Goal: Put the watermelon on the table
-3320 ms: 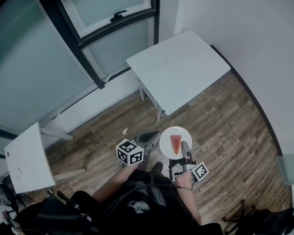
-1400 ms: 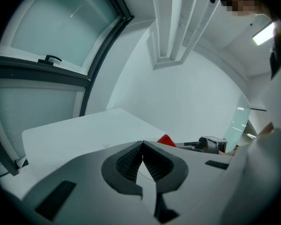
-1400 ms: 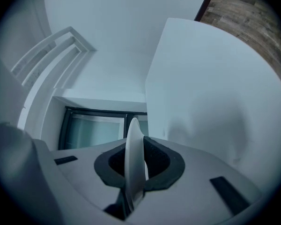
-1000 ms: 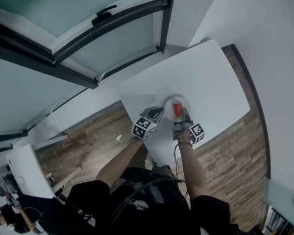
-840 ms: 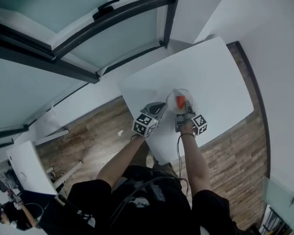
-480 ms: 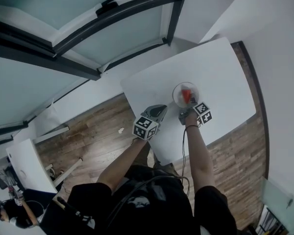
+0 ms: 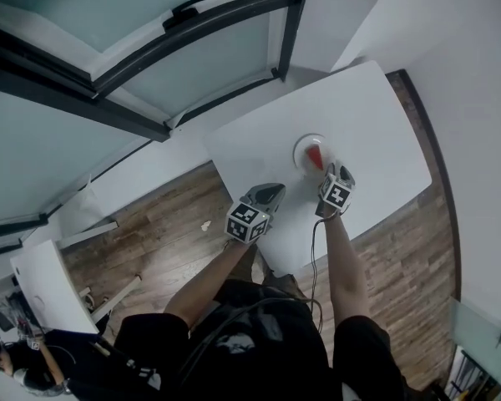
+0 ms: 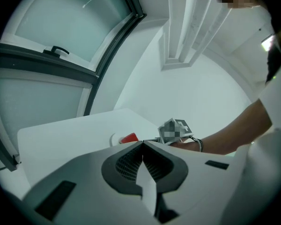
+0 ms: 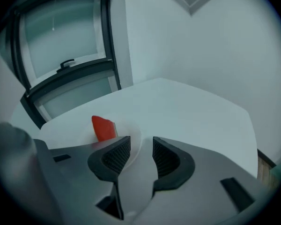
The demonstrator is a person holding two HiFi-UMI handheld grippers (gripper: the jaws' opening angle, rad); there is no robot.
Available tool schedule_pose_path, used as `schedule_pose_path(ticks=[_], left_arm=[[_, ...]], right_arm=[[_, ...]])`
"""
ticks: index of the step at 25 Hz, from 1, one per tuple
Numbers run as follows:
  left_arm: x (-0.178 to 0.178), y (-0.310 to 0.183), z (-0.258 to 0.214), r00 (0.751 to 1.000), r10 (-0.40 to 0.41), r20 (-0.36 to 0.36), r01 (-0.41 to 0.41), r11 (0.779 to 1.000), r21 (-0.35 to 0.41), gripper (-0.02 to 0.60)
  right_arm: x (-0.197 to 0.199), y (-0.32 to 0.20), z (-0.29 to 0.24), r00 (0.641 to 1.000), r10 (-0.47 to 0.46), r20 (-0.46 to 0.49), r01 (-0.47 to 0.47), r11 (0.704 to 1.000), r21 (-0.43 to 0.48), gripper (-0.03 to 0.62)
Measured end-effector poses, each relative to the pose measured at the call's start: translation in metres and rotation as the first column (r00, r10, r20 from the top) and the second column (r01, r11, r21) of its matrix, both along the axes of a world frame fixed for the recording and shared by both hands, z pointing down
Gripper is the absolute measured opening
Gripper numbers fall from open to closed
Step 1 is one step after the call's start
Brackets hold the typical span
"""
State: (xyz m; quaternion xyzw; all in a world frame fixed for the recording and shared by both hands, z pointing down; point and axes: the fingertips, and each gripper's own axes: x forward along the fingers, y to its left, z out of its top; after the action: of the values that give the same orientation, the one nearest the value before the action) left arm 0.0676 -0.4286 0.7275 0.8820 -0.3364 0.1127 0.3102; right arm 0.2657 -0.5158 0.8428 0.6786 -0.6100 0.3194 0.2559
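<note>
A red watermelon slice (image 7: 316,155) lies on a small white plate (image 7: 303,144), which rests on the white table (image 7: 376,132). My right gripper (image 7: 331,174) sits just at the plate's near rim. In the right gripper view its jaws (image 9: 141,150) are opening; the plate (image 9: 132,131) rim shows in the gap, and the pads do not press on it. The slice (image 9: 103,127) stands left of the jaws. My left gripper (image 7: 271,193) hovers over the table's near left part, shut and empty (image 8: 142,145). From there the slice (image 8: 129,138) shows just beyond its tips.
The table (image 9: 192,107) stands in a corner below a dark-framed window (image 7: 192,32) and beside a white wall (image 7: 451,48). Wooden floor (image 7: 167,232) lies around it. A second white table (image 7: 42,282) stands far left.
The right gripper carried the plate with the slice onto the table, rolled over, and its jaws came apart off the plate's rim. The left gripper stayed nearly where it was.
</note>
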Motion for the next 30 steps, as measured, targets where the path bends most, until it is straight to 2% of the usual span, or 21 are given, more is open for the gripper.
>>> schedule_pose_path(ticks=[3, 6, 11, 12, 18, 22, 24, 26, 30], left_arm=[[0.004, 0.018, -0.01, 1.0, 0.016, 0.002, -0.016, 1.0, 0.021, 0.005], [0.005, 0.039, -0.024, 1.0, 0.016, 0.005, -0.016, 0.999, 0.043, 0.005], [0.011, 0.088, -0.055, 0.999, 0.048, 0.015, -0.049, 0.994, 0.1, 0.005], [0.012, 0.101, -0.059, 0.998, 0.051, 0.023, -0.053, 0.993, 0.109, 0.005], [0.021, 0.145, -0.092, 0.999, 0.031, 0.021, -0.034, 0.984, 0.177, 0.005], [0.036, 0.167, -0.103, 0.997, 0.066, 0.044, -0.075, 0.973, 0.218, 0.005], [0.044, 0.177, -0.106, 0.995, 0.091, 0.049, -0.1, 0.97, 0.223, 0.005], [0.05, 0.181, -0.112, 0.991, 0.12, 0.063, -0.132, 0.96, 0.245, 0.005], [0.047, 0.176, -0.132, 0.987, 0.144, 0.074, -0.16, 0.944, 0.289, 0.006]], right_arm=[[-0.007, 0.034, -0.018, 0.997, -0.056, 0.05, 0.053, 0.996, 0.071, 0.153], [-0.019, 0.076, -0.065, 0.991, -0.111, 0.07, 0.097, 0.981, 0.17, 0.105], [-0.026, 0.148, -0.147, 0.982, -0.172, 0.078, 0.137, 0.933, 0.332, 0.011], [-0.028, 0.163, -0.158, 0.979, -0.19, 0.075, 0.153, 0.925, 0.347, 0.011], [-0.034, 0.225, -0.201, 0.969, -0.23, 0.089, 0.175, 0.896, 0.408, 0.011], [-0.047, 0.265, -0.211, 0.96, -0.259, 0.106, 0.192, 0.885, 0.423, 0.011], [-0.055, 0.281, -0.206, 0.952, -0.279, 0.126, 0.207, 0.889, 0.409, 0.011], [-0.06, 0.286, -0.206, 0.944, -0.3, 0.138, 0.223, 0.887, 0.404, 0.011], [-0.066, 0.278, -0.23, 0.938, -0.329, 0.111, 0.248, 0.859, 0.448, 0.011]])
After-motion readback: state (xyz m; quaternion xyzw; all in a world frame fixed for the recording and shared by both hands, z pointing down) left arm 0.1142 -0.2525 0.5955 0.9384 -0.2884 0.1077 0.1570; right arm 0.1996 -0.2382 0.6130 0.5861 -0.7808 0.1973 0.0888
